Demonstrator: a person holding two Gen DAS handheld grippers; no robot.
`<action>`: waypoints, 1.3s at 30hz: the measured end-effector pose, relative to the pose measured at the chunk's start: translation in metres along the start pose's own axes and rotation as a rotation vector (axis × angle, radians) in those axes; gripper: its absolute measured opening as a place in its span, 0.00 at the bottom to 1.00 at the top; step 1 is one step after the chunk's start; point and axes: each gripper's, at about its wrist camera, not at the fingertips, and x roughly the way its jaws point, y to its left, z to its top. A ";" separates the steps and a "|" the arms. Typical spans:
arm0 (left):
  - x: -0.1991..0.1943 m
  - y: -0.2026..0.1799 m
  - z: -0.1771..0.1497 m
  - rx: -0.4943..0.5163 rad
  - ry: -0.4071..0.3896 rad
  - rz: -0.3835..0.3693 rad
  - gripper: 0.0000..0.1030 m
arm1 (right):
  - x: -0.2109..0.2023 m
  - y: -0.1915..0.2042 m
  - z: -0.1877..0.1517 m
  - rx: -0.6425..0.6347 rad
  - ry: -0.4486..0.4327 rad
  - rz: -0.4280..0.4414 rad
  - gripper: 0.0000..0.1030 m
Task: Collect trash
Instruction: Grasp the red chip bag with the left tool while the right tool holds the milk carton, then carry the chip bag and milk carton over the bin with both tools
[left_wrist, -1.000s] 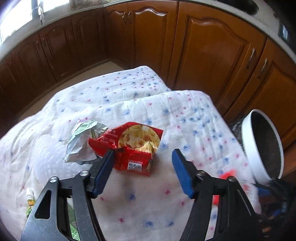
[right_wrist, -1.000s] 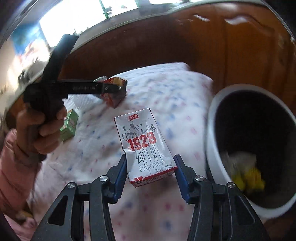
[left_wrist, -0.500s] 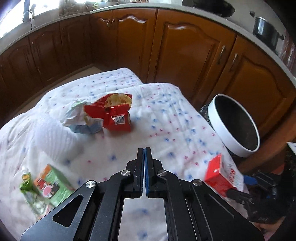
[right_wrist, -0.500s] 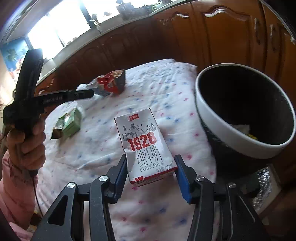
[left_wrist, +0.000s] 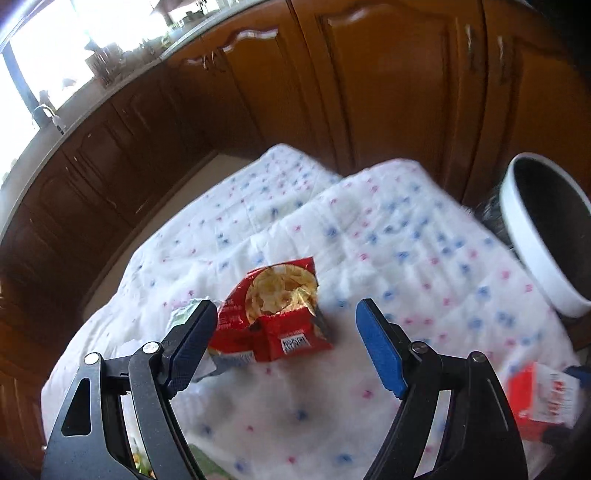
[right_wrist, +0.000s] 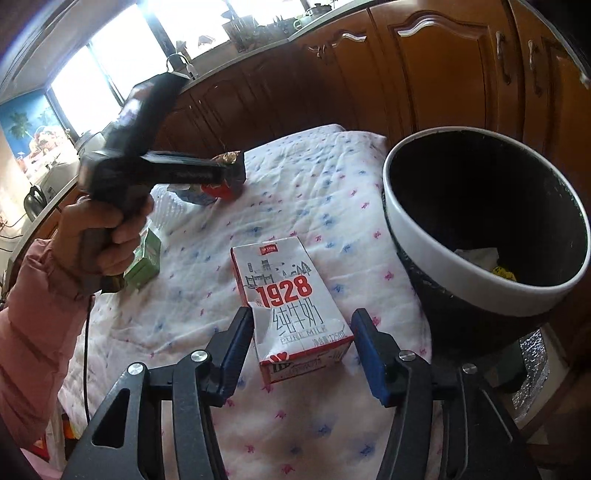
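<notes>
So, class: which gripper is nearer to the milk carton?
Right. The right gripper straddles the milk carton, its jaws having just widened, pads not pressing. The left gripper is across the table at the red snack bag.

The left hand-held gripper (left_wrist: 284, 345) angles downward, its jaws just opened wide. The right hand-held gripper (right_wrist: 303, 350) also tilts down, jaws parting.
</notes>
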 end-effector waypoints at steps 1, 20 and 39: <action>0.006 0.000 -0.001 0.001 0.017 0.002 0.57 | -0.001 0.000 0.001 0.000 -0.007 0.001 0.55; -0.075 0.007 -0.046 -0.160 -0.102 -0.274 0.10 | -0.002 0.003 0.003 -0.033 -0.023 0.026 0.55; -0.085 0.007 -0.136 -0.349 -0.042 -0.392 0.15 | 0.018 0.024 -0.004 -0.142 0.043 -0.033 0.54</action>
